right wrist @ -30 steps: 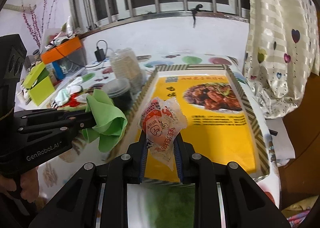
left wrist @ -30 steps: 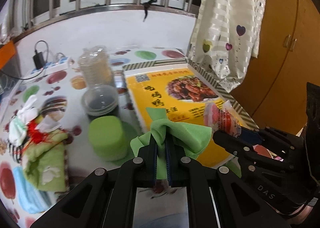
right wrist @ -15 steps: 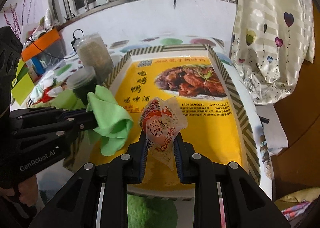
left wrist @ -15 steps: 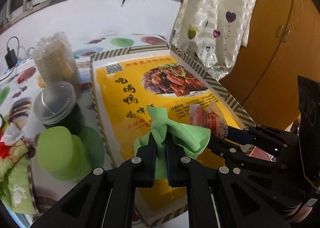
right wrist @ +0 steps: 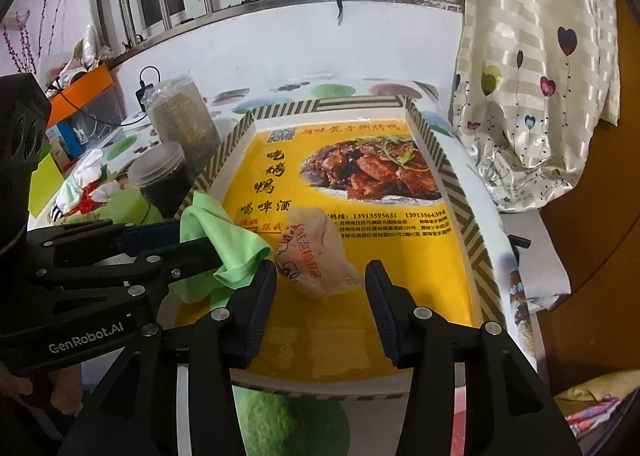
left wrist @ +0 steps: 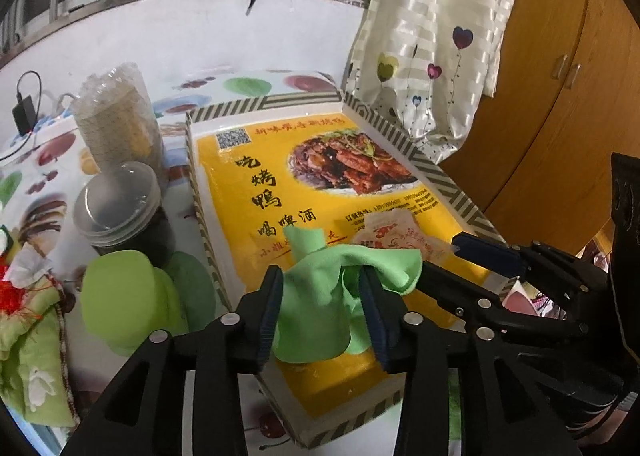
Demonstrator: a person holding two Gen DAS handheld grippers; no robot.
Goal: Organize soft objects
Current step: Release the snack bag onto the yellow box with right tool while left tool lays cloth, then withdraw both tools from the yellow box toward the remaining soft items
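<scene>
A crumpled green cloth [left wrist: 316, 296] rests on the yellow printed floor of a shallow striped-rim tray [left wrist: 440, 172]. It sits between the jaws of my left gripper [left wrist: 320, 276], which are opening and no longer pinch it. Just right of the cloth, a pale snack packet with red print [right wrist: 316, 252] lies on the tray floor [right wrist: 400, 276]. My right gripper [right wrist: 320, 268] hovers over the packet, its jaws opening and clear of it on both sides. In the right wrist view the left gripper [right wrist: 196, 240] shows at the left, the cloth [right wrist: 224, 240] draped against its fingers.
Left of the tray stand a dark lidded jar [left wrist: 120, 208], a taller grain-filled jar [left wrist: 116, 124] and a green foam block [left wrist: 120, 304]. A heap of cloths [left wrist: 28, 328] lies at the far left. A curtain [left wrist: 432, 48] and a wooden cabinet [left wrist: 560, 104] are to the right.
Both grippers came in over the tray, then their jaws spread. The green cloth and the snack packet slipped out of the pinch and now lie on the tray floor.
</scene>
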